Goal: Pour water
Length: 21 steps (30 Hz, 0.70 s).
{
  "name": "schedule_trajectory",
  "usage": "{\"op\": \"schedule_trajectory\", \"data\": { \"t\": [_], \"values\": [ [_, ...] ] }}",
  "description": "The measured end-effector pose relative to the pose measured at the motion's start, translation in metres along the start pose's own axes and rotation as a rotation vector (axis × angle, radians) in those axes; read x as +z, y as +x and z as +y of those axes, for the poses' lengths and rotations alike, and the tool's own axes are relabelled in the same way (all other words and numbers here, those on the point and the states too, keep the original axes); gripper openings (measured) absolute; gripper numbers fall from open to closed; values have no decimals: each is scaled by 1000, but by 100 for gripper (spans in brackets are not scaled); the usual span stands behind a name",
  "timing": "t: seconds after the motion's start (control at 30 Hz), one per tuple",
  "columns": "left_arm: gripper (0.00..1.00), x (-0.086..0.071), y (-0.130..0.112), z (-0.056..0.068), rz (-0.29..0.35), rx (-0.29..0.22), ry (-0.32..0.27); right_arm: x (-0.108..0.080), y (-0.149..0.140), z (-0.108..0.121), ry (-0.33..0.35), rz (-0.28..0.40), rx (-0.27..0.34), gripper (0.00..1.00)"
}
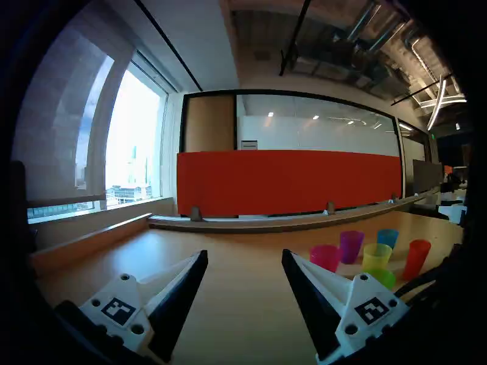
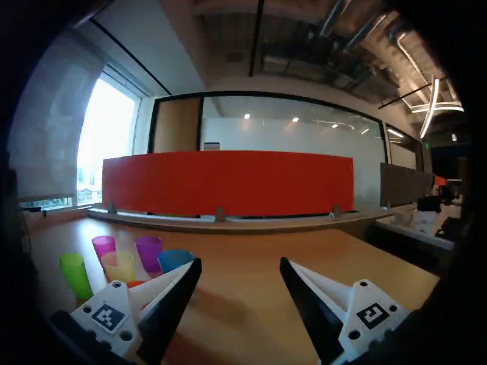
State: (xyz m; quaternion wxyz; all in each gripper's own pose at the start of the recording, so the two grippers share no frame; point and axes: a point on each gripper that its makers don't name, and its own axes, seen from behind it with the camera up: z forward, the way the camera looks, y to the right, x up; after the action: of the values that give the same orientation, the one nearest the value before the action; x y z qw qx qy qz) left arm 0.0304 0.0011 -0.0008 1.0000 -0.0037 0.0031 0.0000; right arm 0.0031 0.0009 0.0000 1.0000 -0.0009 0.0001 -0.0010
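The left gripper (image 1: 244,254) is wide open above the wooden table (image 1: 243,304), and nothing is between its two fingers. In the left gripper view six plastic cups stand close together on the table, to the right of the fingers. A pink cup (image 1: 324,257) is nearest the right finger, with a purple cup (image 1: 351,245) and a blue cup (image 1: 387,238) behind it. A yellow cup (image 1: 377,255) has a green cup (image 1: 383,278) in front of it, and a red cup (image 1: 416,258) is outermost. The right gripper (image 2: 240,261) is also wide open and holds nothing. In the right gripper view the cups are at the lower left, the blue one just behind the left finger. Whether any cup has water inside, I cannot tell. A red partition (image 1: 286,181) stands along the far edge of the table.
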Motion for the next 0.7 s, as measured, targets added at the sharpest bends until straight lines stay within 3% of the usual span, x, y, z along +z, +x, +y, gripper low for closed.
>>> {"op": "schedule_trajectory", "data": {
  "t": [0.27,0.7],
  "values": [
    [90,-2,63,-1,-9,-10,-13,-2,47,8,-20,-3,-9,99],
    [90,-6,162,9,-40,-2,-59,-14,138,18,-48,-9,-7,99]
  ]
}}
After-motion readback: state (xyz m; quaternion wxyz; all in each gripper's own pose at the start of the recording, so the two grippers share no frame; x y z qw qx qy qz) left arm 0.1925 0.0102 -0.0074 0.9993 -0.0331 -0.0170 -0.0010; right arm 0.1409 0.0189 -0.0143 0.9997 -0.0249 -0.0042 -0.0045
